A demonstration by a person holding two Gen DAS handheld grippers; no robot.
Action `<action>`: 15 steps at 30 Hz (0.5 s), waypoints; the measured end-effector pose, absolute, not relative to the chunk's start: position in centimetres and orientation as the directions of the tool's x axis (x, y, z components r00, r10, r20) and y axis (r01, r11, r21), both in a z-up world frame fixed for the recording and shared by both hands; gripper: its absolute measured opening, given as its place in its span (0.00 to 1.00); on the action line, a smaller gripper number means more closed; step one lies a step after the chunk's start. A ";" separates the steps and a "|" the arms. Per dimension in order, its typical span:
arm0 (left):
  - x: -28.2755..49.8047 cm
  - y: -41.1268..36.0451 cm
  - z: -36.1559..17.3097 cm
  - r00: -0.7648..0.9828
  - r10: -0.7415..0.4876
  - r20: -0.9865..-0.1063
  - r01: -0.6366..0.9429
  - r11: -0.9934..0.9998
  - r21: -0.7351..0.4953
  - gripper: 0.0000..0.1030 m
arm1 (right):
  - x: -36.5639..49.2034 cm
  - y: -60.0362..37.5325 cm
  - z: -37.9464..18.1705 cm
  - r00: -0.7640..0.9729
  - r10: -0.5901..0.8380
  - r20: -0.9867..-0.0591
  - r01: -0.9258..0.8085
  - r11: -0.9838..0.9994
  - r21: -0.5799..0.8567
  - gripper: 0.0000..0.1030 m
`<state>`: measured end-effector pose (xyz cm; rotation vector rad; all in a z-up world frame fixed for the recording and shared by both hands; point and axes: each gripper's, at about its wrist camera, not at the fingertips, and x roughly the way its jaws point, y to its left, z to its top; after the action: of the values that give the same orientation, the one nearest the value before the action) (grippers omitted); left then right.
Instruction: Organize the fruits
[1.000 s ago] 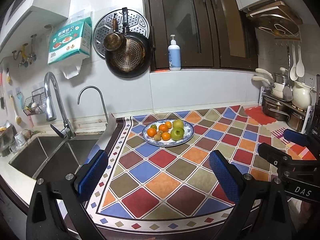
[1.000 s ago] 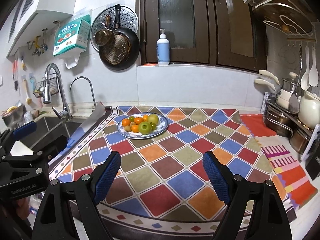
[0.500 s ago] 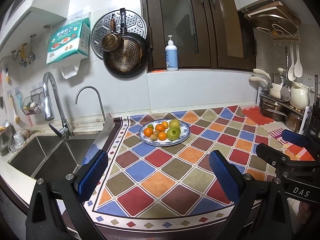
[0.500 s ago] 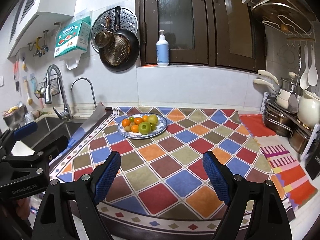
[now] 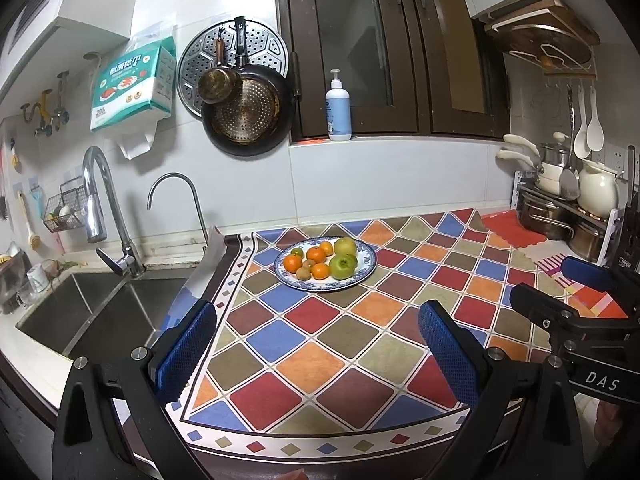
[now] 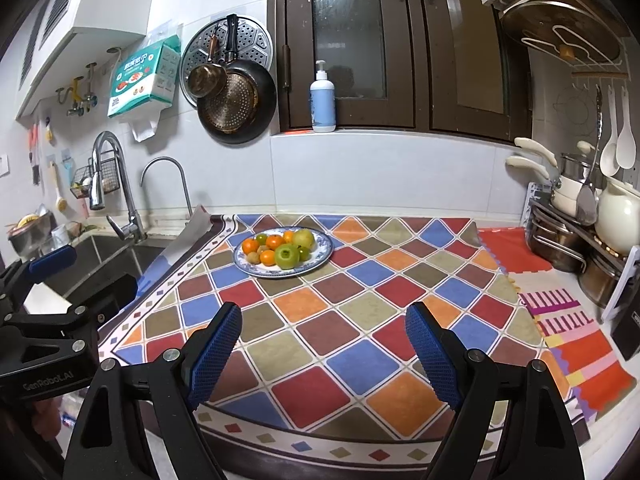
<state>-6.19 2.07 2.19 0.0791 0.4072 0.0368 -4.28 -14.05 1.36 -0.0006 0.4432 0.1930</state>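
A blue-rimmed plate (image 5: 369, 261) (image 6: 325, 249) stands at the far left of the checkered mat. It holds a green apple (image 5: 343, 266) (image 6: 287, 256), a yellow-green pear (image 5: 345, 246) (image 6: 303, 237), several oranges (image 5: 293, 264) (image 6: 250, 245) and small kiwis (image 5: 303, 274). My left gripper (image 5: 316, 354) is open and empty, well short of the plate near the counter's front edge. My right gripper (image 6: 324, 354) is open and empty, also near the front edge. Each gripper shows at the side of the other's view.
A steel sink (image 5: 100, 316) with a tall faucet (image 5: 100, 200) lies left of the mat. A rack of pots (image 6: 568, 236) and a white kettle (image 5: 598, 192) stand at the right. A striped orange mat (image 6: 576, 332) lies on the right. Pans (image 5: 244, 116) hang on the wall.
Both grippers have drawn back and risen slightly, so the plate looks a little farther away. Jaws stay open and the fruit has not moved.
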 end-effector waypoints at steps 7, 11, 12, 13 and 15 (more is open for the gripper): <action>-6.1 2.0 2.1 0.917 0.051 -0.397 -0.017 0.996 0.087 1.00 | -4.4 -14.3 1.4 0.886 0.181 -0.426 -0.181 0.983 0.043 0.82; -5.9 2.0 2.1 0.915 0.053 -0.399 -0.018 0.996 0.090 1.00 | -4.4 -14.3 1.4 0.886 0.179 -0.428 -0.178 0.983 0.044 0.82; -5.9 2.0 2.1 0.915 0.052 -0.400 -0.017 0.996 0.090 1.00 | -4.4 -14.4 1.4 0.886 0.180 -0.428 -0.179 0.983 0.043 0.82; -5.9 2.1 2.1 0.915 0.051 -0.399 -0.017 0.996 0.089 1.00 | -4.4 -14.4 1.4 0.885 0.180 -0.429 -0.179 0.983 0.044 0.82; -5.8 2.1 2.1 0.916 0.054 -0.398 -0.019 0.996 0.091 1.00 | -4.4 -14.4 1.4 0.885 0.181 -0.430 -0.179 0.983 0.044 0.82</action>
<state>-5.83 2.05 2.07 0.0862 0.4118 0.0376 -4.35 -14.44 1.38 0.0030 0.4471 0.1872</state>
